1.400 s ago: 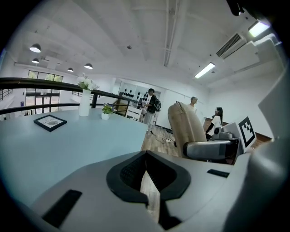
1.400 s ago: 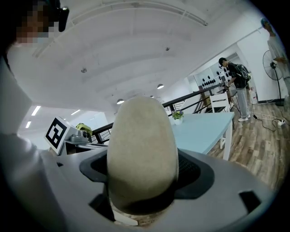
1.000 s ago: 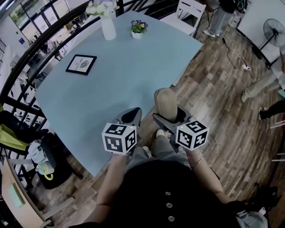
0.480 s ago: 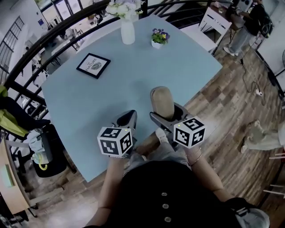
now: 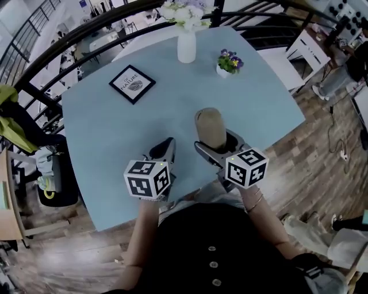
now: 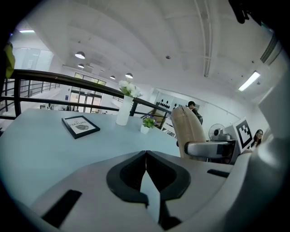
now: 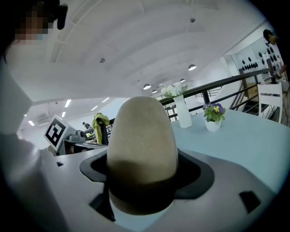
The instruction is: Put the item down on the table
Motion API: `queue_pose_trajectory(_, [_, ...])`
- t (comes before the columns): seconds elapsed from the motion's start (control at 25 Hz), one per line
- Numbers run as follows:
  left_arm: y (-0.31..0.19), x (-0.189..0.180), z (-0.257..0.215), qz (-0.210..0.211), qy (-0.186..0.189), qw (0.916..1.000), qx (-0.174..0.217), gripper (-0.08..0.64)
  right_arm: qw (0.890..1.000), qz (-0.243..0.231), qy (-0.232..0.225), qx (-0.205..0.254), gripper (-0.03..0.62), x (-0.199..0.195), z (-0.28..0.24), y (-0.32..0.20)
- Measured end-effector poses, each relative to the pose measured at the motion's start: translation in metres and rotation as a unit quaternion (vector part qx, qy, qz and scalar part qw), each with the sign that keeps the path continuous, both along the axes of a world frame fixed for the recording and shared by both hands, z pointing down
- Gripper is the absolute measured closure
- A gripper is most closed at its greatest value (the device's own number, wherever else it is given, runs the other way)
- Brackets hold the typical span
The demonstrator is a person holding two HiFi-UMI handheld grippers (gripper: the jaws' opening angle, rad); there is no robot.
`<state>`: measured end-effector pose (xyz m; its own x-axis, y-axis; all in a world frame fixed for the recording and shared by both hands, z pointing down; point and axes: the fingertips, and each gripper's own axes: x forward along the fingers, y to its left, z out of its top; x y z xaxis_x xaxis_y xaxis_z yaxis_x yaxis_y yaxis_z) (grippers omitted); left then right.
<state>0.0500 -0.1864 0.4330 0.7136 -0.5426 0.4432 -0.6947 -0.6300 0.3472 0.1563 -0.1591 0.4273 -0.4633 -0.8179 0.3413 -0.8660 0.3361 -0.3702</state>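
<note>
Head view: my right claw [image 5: 217, 148] is clenched round the tan, egg-shaped item [image 5: 210, 126], upright over the near edge of the pale blue table [image 5: 115, 132]. My left claw [image 5: 165, 146] is closed on nothing. At the far edge a white vase [image 5: 186, 46] holds white flowers [image 5: 184, 10] and a small pot [image 5: 225, 71] holds purple ones. A black frame [image 5: 132, 84] reads "NATURE". Wood floor [image 5: 322, 149], black railing [image 5: 69, 43].

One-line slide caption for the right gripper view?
Right gripper shut on a tan rounded object over the blue table, vase and flower pot behind.
</note>
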Motion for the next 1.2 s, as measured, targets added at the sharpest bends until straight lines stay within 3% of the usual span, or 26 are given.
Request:
queue_pose_trajectory(0.4, [-0.026, 0.019, 0.003, -0.076, 0.002, 0.9971, 0.001, 0.543, 0.997, -0.073, 0.000, 0.003, 0.192, 0.025, 0.003, -0.046])
queue_pose_trajectory(0.68, [-0.021, 0.016, 0.015, -0.133, -0.003, 0.9910, -0.014, 0.542, 0.989, -0.145, -0.006, -0.008, 0.192, 0.018, 0.015, -0.052])
queue_pose_trajectory(0.88, [-0.012, 0.017, 0.022, -0.151, -0.014, 0.9882, -0.021, 0.543, 0.984, -0.175, -0.004, -0.016, 0.192, 0.018, 0.024, -0.049])
queue_pose_trajectory(1.2, [-0.007, 0.014, 0.023, -0.169, -0.016, 0.9852, -0.026, 0.543, 0.982, -0.186, -0.009, -0.018, 0.192, 0.022, 0.024, -0.048])
